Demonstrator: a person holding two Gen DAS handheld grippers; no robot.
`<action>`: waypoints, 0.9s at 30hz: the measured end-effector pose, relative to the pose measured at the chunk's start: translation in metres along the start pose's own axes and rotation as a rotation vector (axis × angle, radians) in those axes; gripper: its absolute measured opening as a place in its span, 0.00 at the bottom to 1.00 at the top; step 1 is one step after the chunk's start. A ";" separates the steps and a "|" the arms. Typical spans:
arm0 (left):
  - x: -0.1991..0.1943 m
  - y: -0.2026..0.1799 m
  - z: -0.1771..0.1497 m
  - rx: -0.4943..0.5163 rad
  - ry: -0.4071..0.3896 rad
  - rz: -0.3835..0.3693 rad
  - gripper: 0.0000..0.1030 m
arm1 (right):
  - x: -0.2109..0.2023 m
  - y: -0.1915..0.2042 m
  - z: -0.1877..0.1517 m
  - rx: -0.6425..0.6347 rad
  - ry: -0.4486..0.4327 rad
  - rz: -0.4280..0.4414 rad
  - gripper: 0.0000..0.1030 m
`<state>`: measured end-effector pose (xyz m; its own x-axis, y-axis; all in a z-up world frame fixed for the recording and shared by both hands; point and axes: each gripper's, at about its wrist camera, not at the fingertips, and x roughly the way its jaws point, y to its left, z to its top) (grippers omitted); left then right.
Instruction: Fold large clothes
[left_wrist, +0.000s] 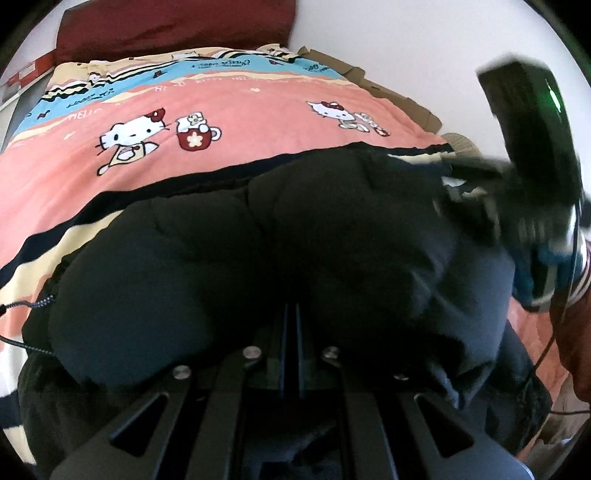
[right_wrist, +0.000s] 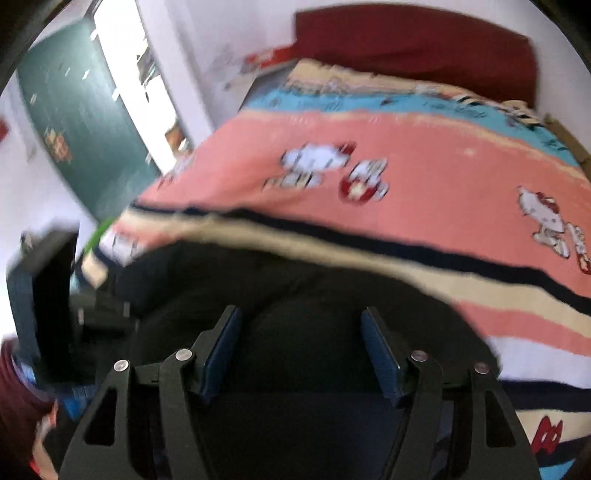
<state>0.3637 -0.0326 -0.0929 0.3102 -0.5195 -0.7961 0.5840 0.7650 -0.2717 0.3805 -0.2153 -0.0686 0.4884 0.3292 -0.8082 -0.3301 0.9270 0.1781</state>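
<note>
Bedroom scene: white walls, a dark red headboard (left_wrist: 173, 26) at the far end of the bed, and a pink cartoon-cat blanket (left_wrist: 258, 107) covering the mattress. My black puffy jacket (left_wrist: 229, 258) lies bunched along the bed's near edge, over the blanket's striped border. My left gripper (left_wrist: 291, 325) has its jaws together, pinched on a fold of the jacket. My right gripper (right_wrist: 301, 347) is blurred; its jaws stand apart above the jacket with dark fabric showing between the blue pads (right_wrist: 378, 356), probably not pressing it. Green door (right_wrist: 77, 122) off the bed's left side.
</note>
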 end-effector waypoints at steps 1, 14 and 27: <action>-0.005 -0.001 -0.002 -0.001 -0.006 -0.001 0.03 | -0.002 0.004 -0.008 -0.019 0.012 0.000 0.65; -0.045 -0.020 0.015 -0.133 -0.150 -0.009 0.05 | -0.016 0.042 -0.107 -0.098 0.108 -0.028 0.65; -0.003 -0.018 0.003 -0.186 -0.047 0.059 0.05 | -0.020 0.049 -0.121 -0.116 0.098 -0.072 0.64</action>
<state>0.3543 -0.0463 -0.0842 0.3768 -0.4853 -0.7890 0.4167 0.8495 -0.3235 0.2568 -0.1980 -0.1116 0.4349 0.2378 -0.8685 -0.3908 0.9188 0.0558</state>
